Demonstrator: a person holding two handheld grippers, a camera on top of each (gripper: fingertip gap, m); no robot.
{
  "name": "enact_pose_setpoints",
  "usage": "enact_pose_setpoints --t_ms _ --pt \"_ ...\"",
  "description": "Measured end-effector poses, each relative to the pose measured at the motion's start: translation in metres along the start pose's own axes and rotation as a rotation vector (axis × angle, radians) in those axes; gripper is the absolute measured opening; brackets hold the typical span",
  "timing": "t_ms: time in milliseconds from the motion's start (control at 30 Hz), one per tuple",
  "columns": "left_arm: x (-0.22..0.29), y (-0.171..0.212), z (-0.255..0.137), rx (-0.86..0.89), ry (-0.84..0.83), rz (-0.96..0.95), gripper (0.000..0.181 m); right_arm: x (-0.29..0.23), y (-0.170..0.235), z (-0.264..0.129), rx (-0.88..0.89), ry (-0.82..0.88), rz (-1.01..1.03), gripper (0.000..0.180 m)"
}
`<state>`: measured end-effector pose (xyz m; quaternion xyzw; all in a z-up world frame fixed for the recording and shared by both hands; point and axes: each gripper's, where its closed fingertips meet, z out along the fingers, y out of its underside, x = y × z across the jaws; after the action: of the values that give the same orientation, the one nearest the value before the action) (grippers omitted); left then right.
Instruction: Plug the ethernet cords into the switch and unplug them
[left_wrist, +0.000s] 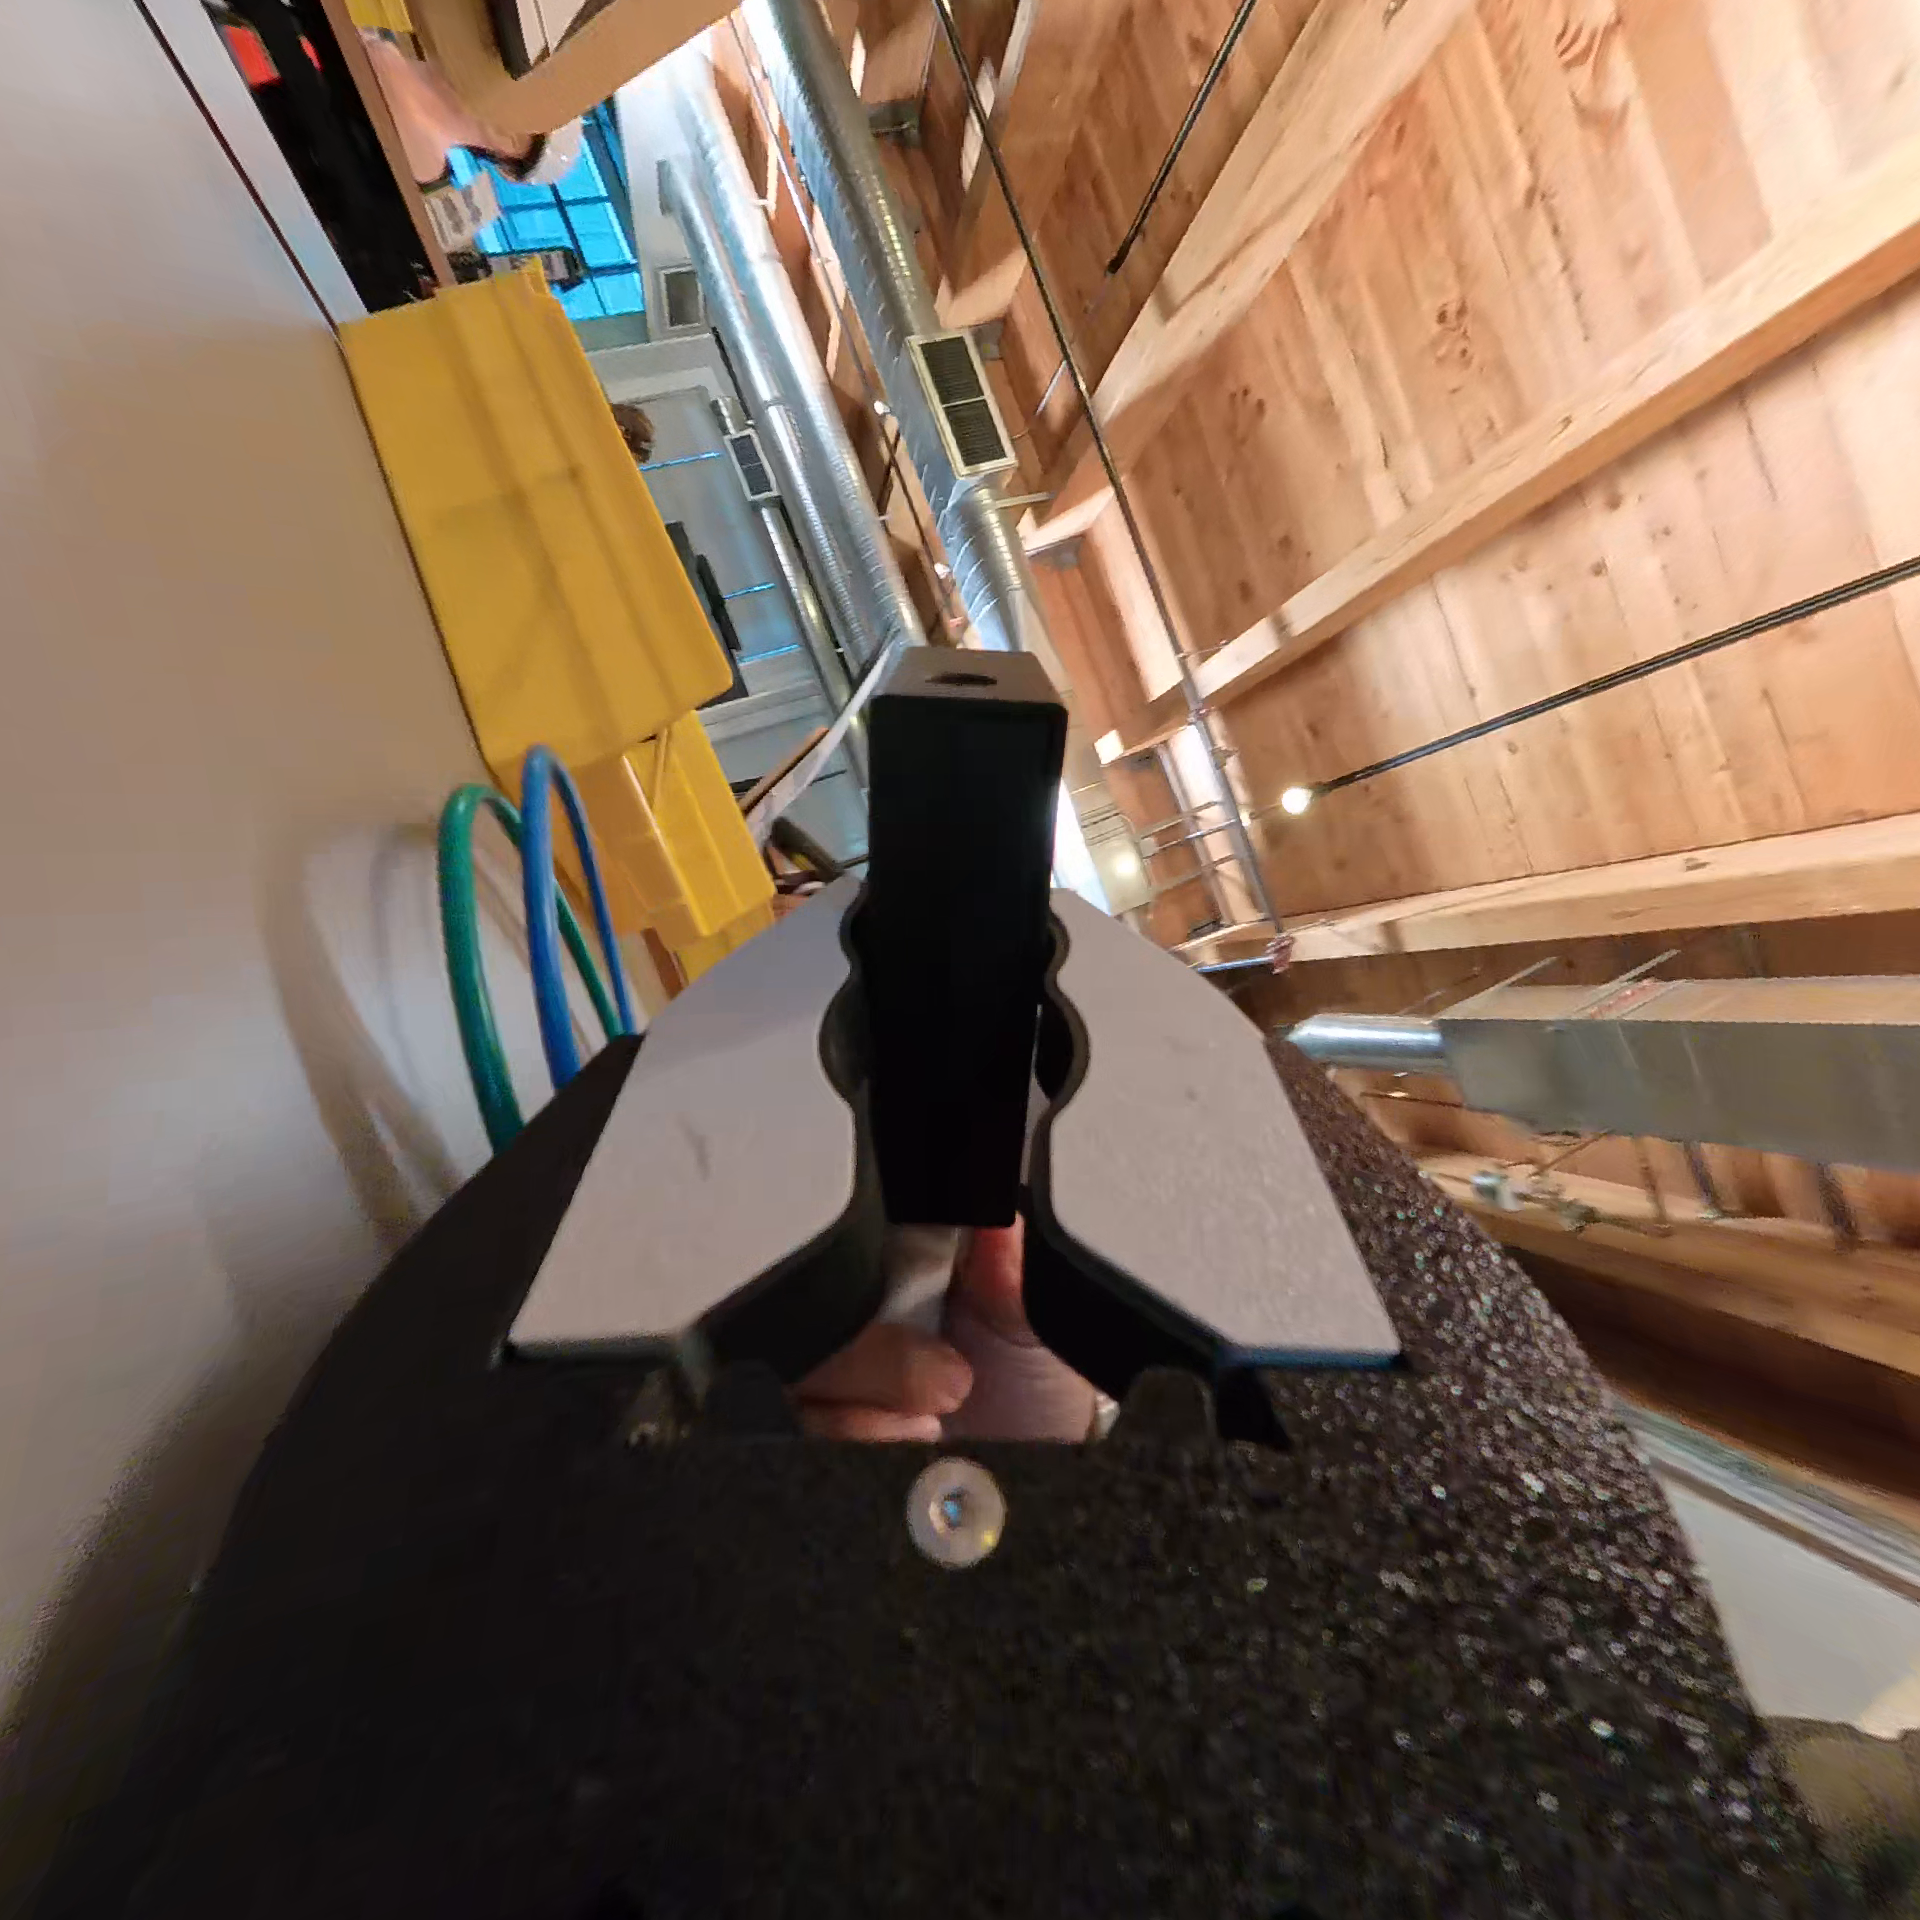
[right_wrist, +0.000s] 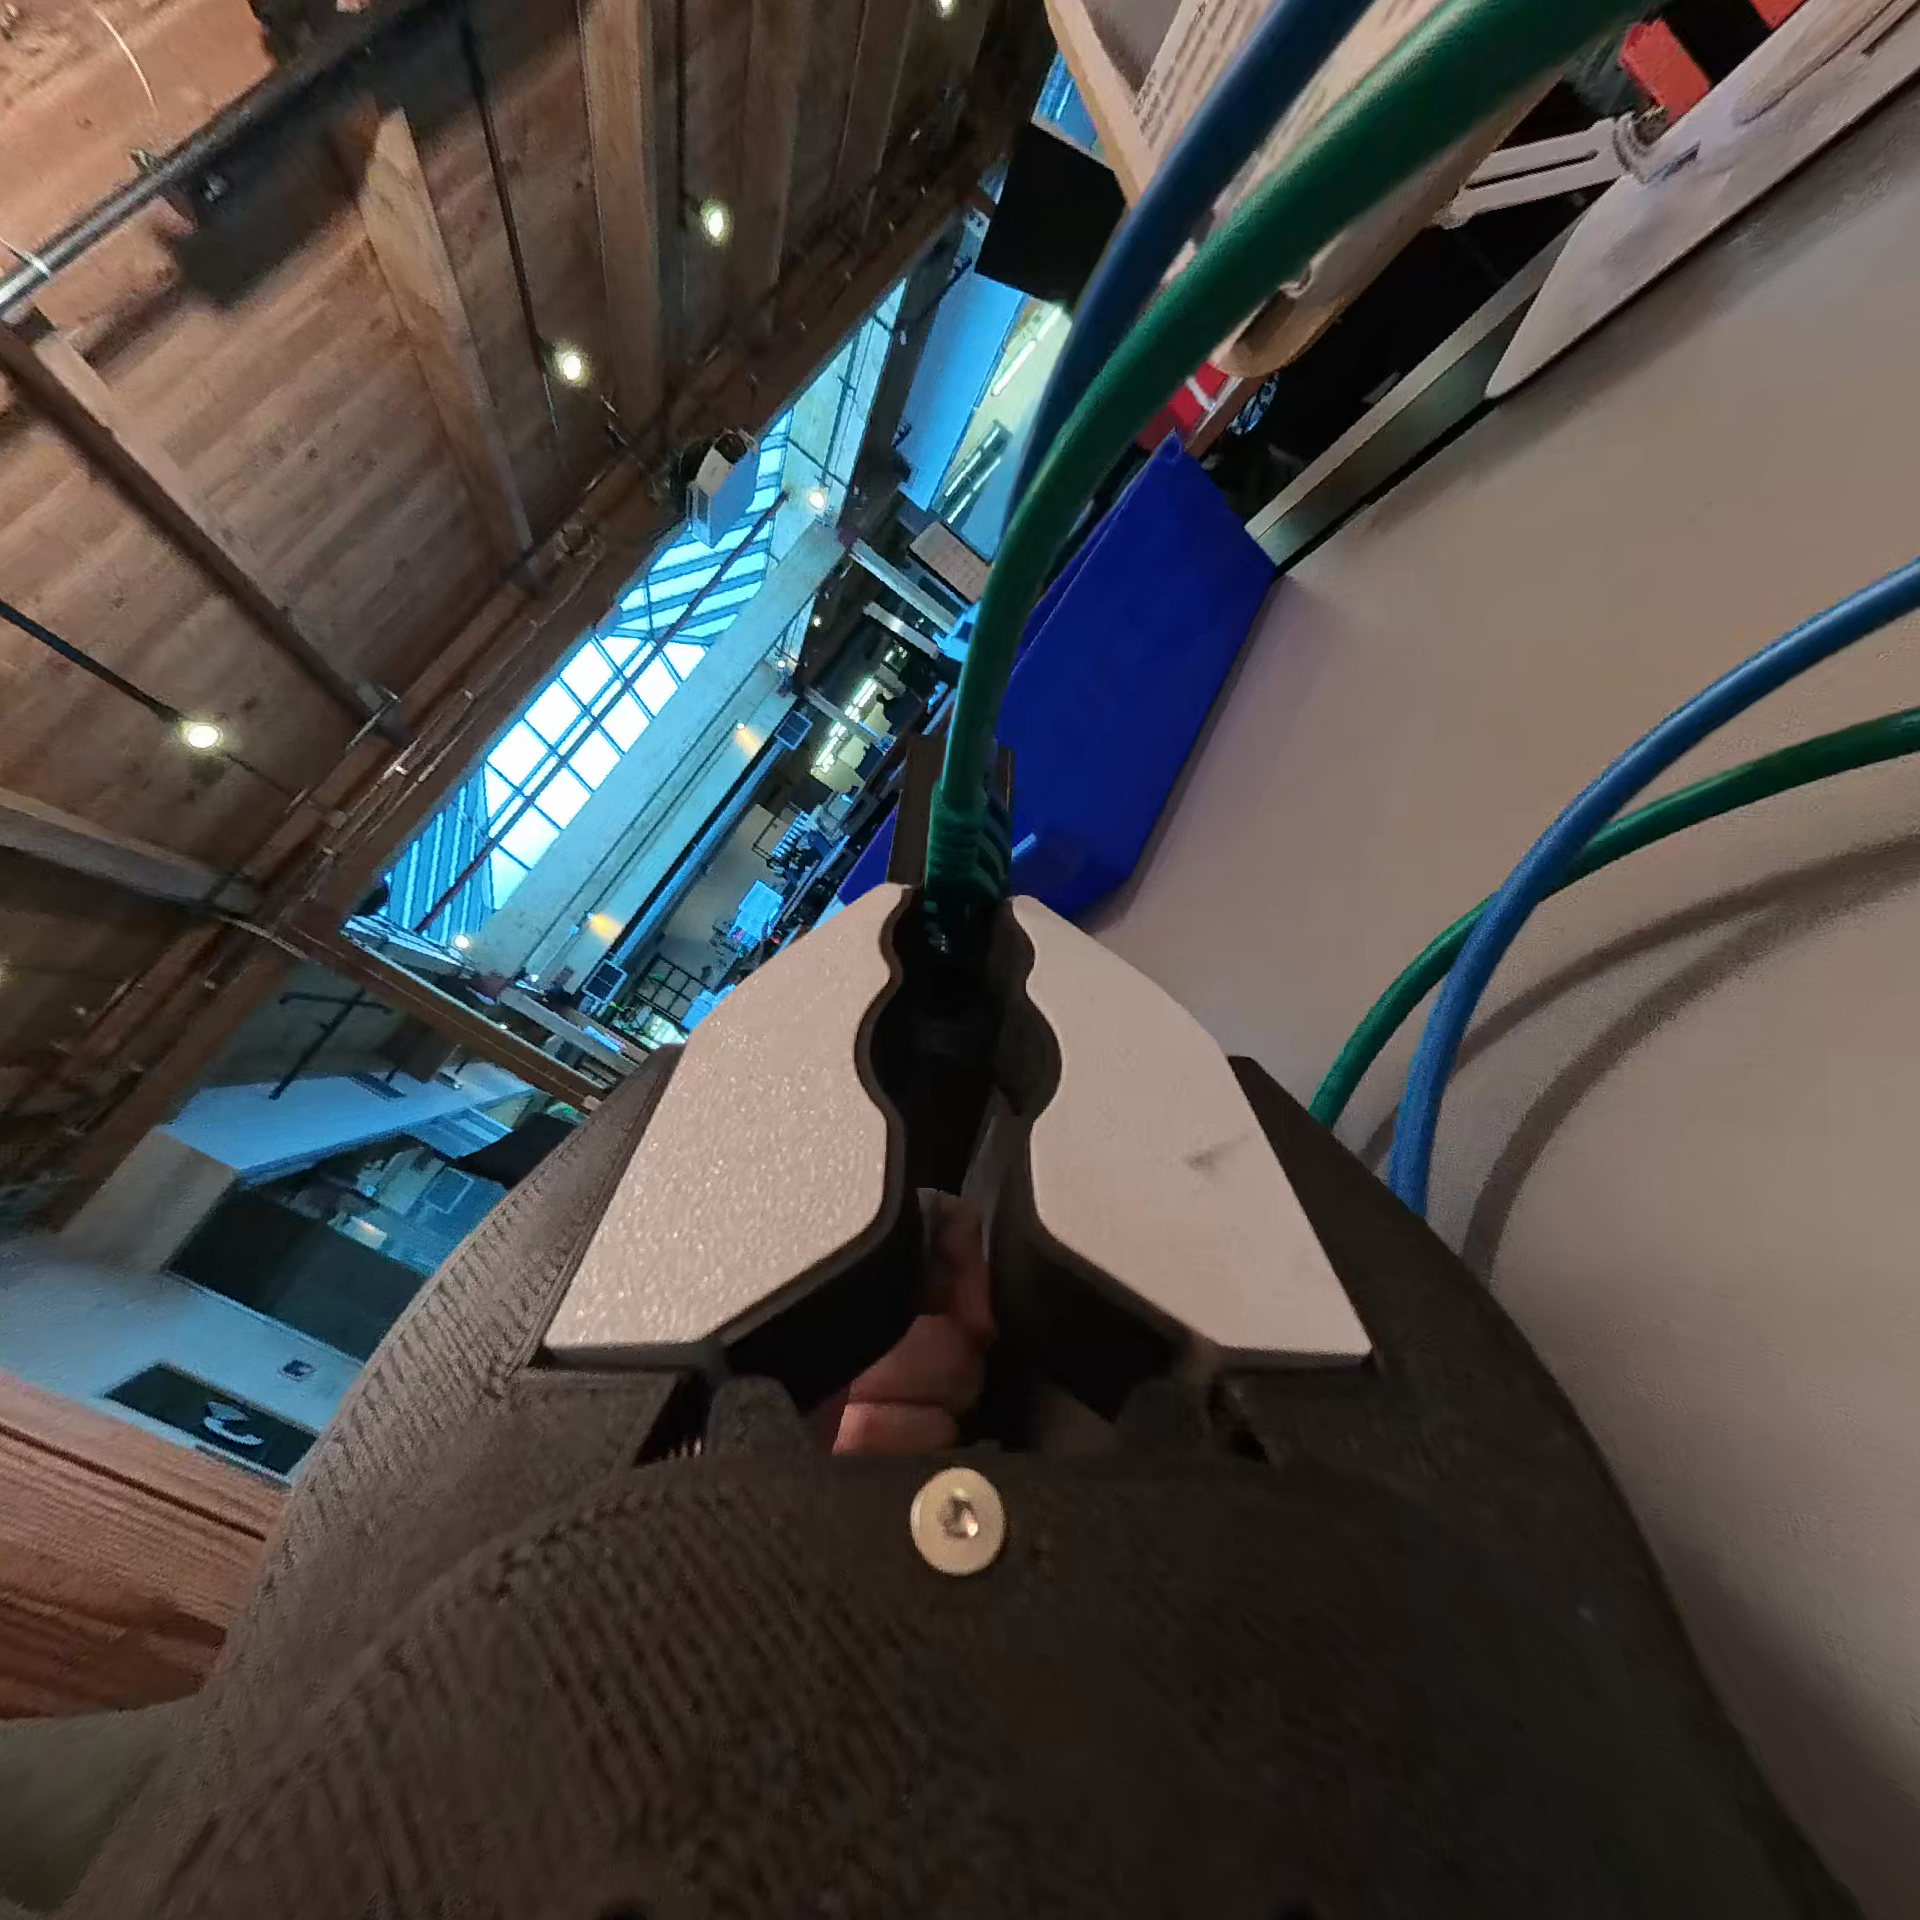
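My left gripper (left_wrist: 951, 935) is clamped on the black switch (left_wrist: 956, 935), which stands on end between its grey fingers (left_wrist: 727, 1132), with the white table (left_wrist: 156, 727) running along the left, where a green cord (left_wrist: 468, 935) and a blue cord (left_wrist: 551, 914) loop in front of a yellow bin (left_wrist: 520, 520). My right gripper (right_wrist: 951, 935) is closed on a black part with the green cord's (right_wrist: 1039, 499) plug boot (right_wrist: 961, 847) just past its tips; I cannot tell whether that plug is seated. A blue bin (right_wrist: 1132, 665) sits behind on the table (right_wrist: 1662, 935).
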<state>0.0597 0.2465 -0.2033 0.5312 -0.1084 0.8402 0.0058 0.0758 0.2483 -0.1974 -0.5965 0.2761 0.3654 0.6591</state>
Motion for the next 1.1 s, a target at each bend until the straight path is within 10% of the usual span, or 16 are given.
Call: enact_pose_setpoints --t_ms 400,667,1100 --pt "0.000 -0.019 -0.011 0.079 -0.072 0.126 0.027 -0.002 -0.045 -0.025 0.253 -0.085 0.106 0.012" --pt "0.067 -0.030 -0.005 0.100 -0.019 0.435 0.027 -0.026 -0.031 -0.044 -0.106 -0.023 -0.272 0.013" --pt "0.076 -0.104 -0.063 0.298 -0.081 0.457 0.027 -0.085 -0.203 -0.076 -0.340 0.054 -0.678 0.013"
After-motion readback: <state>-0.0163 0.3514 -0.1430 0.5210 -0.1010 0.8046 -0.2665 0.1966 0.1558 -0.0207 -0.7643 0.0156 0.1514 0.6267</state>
